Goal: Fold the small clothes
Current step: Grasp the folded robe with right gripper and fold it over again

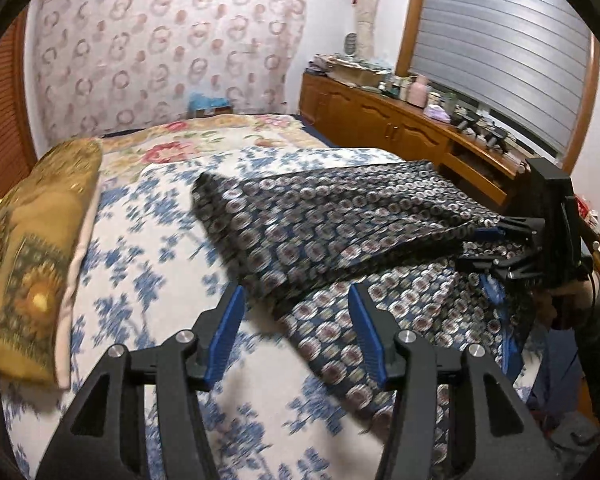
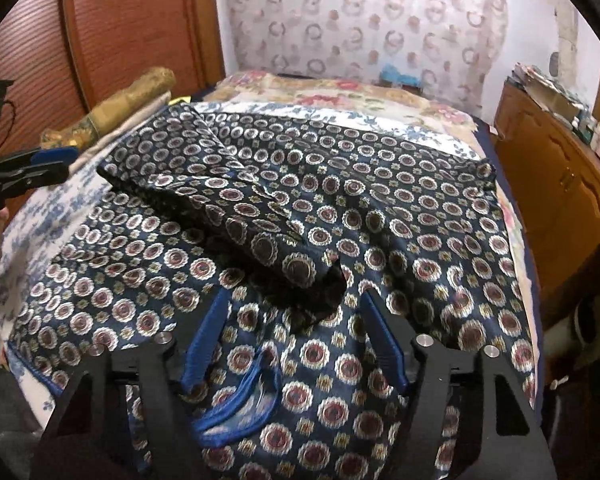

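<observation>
A dark blue garment with a round medallion print (image 1: 340,224) lies on the bed, with one part folded over the rest; in the right wrist view it (image 2: 340,208) fills the middle. My left gripper (image 1: 296,300) is open and empty, its blue pads just above the garment's near left edge. My right gripper (image 2: 294,304) is open, its pads (image 2: 204,340) straddling the cloth near a blue-trimmed edge (image 2: 244,396). The right gripper also shows in the left wrist view (image 1: 488,252) at the garment's right side.
The bed has a white cover with blue flowers (image 1: 148,280). A gold patterned pillow (image 1: 32,256) lies at the left. A wooden cabinet with clutter (image 1: 412,120) runs along the right under a shuttered window. A patterned curtain (image 1: 164,48) hangs behind.
</observation>
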The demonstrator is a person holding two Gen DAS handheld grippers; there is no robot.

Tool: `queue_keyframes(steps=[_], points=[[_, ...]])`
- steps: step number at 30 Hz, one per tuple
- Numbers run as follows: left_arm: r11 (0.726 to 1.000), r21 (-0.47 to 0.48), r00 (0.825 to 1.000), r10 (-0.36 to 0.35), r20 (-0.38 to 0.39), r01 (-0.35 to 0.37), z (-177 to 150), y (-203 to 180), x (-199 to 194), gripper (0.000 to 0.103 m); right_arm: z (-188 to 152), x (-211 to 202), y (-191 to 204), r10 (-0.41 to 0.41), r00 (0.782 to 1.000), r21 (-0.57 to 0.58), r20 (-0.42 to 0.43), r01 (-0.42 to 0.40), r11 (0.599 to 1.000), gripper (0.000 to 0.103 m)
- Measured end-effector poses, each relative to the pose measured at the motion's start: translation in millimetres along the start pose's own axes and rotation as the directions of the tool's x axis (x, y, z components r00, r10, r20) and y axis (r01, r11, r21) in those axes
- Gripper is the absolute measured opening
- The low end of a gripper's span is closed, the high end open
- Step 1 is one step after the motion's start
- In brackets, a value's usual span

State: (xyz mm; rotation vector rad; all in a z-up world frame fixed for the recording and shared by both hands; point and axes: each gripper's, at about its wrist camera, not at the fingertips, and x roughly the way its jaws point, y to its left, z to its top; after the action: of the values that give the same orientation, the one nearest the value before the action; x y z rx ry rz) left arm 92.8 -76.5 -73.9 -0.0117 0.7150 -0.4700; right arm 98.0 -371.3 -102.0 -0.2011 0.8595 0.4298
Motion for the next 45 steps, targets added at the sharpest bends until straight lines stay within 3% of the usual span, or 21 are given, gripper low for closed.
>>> queue_keyframes(steps=[11, 12, 13, 15, 30, 38, 45], points=[[0.999, -0.021, 1.000, 0.029, 0.011, -0.028, -9.1, 9.2, -6.0, 0.053, 5.4, 10.8, 2.0, 0.004, 1.000, -0.037, -0.029, -0.005, 0.999, 0.032], [0.999, -0.022, 1.000, 0.030, 0.011, -0.029, -9.0, 9.7, -6.3, 0.053, 5.6, 9.4, 1.8, 0.014, 1.000, -0.039, -0.015, -0.014, 0.999, 0.015], [0.999, -0.022, 0.999, 0.031, 0.011, -0.031, -9.2, 10.7, -6.6, 0.053, 5.8, 7.8, 2.8, 0.023, 1.000, -0.039, -0.002, -0.023, 0.999, 0.006], [0.999, -0.026, 0.999, 0.035, 0.010, -0.034, -9.3, 12.4, -6.8, 0.053, 6.5, 2.8, 2.2, 0.060, 0.998, -0.025, 0.021, -0.060, 0.998, 0.003], [0.999, -0.032, 0.999, 0.033, 0.012, -0.033, -11.3, 14.7, -6.7, 0.053, 9.5, -31.2, 11.8, 0.090, 0.984, -0.028, 0.157, -0.086, 0.996, 0.000], [0.999, -0.030, 1.000, 0.029, 0.006, -0.029, -11.4, 11.6, -4.7, 0.053, 8.7, -17.4, 12.8, 0.061, 0.991, -0.039, 0.116, -0.056, 0.998, 0.000], [0.998, -0.045, 0.999, 0.038, 0.016, -0.037, -11.8, 12.7, -5.5, 0.053, 11.2, 4.6, 8.6, 0.016, 0.999, -0.042, 0.047, -0.014, 0.999, 0.019]])
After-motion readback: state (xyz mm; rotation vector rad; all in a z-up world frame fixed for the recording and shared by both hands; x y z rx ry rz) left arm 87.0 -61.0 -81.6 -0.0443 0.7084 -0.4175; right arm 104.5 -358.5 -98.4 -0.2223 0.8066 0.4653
